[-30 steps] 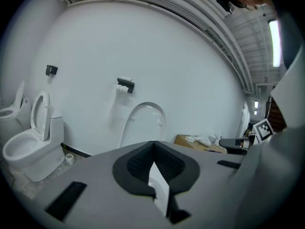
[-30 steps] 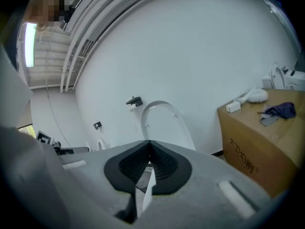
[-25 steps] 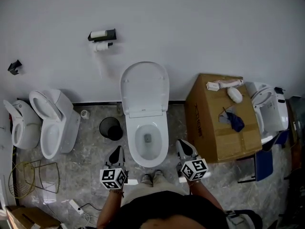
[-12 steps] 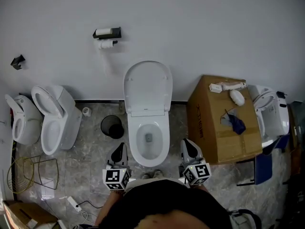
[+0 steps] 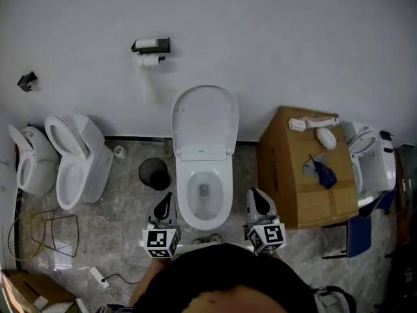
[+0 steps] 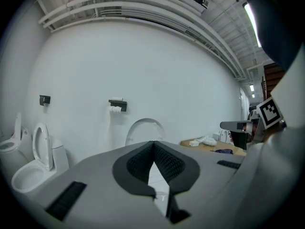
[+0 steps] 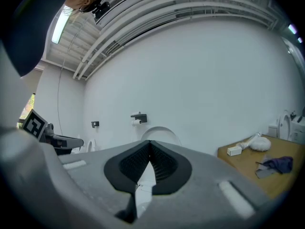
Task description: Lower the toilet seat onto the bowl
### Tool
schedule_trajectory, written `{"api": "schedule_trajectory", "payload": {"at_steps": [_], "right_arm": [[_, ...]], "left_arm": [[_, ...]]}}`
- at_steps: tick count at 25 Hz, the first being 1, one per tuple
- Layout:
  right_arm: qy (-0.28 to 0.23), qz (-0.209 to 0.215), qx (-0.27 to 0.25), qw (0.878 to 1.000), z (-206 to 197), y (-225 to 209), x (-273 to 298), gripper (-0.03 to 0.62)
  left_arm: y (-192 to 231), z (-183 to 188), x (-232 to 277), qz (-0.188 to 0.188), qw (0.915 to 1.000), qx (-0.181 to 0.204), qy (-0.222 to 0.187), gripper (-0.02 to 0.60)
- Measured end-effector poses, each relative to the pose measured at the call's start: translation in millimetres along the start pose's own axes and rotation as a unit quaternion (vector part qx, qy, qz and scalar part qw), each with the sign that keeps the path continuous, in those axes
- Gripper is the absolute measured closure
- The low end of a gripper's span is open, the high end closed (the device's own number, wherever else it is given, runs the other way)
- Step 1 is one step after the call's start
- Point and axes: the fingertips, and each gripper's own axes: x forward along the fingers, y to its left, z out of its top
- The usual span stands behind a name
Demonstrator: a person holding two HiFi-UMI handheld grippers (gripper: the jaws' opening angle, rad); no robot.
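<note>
A white toilet stands against the wall with its seat and lid (image 5: 204, 121) raised upright and its bowl (image 5: 205, 195) uncovered below. My left gripper (image 5: 166, 204) is shut and empty, near the bowl's front left. My right gripper (image 5: 255, 197) is shut and empty, at the bowl's front right. Neither touches the toilet. In the left gripper view the raised lid (image 6: 145, 129) shows beyond the shut left gripper (image 6: 153, 143). In the right gripper view the lid (image 7: 161, 133) rises behind the shut right gripper (image 7: 149, 143).
A cardboard box (image 5: 306, 171) with small items on top stands right of the toilet. A black bin (image 5: 153, 173) sits to its left, with two more toilets (image 5: 78, 162) beyond. A paper holder (image 5: 151, 47) hangs on the wall. A wire rack (image 5: 39, 235) sits at lower left.
Both grippers have risen a little and sit closer to my body in the head view. The toilet seat has stayed upright.
</note>
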Motion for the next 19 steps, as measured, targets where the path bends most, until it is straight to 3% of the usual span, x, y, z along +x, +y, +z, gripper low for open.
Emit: {"api": "schedule_trajectory", "payload": {"at_steps": [19], "right_arm": [[0.020, 0.002, -0.008, 1.000, -13, 3, -8, 0.589]], "left_arm": [[-4, -17, -7, -0.003, 0.9998, 0.000, 0.019, 0.580]]}}
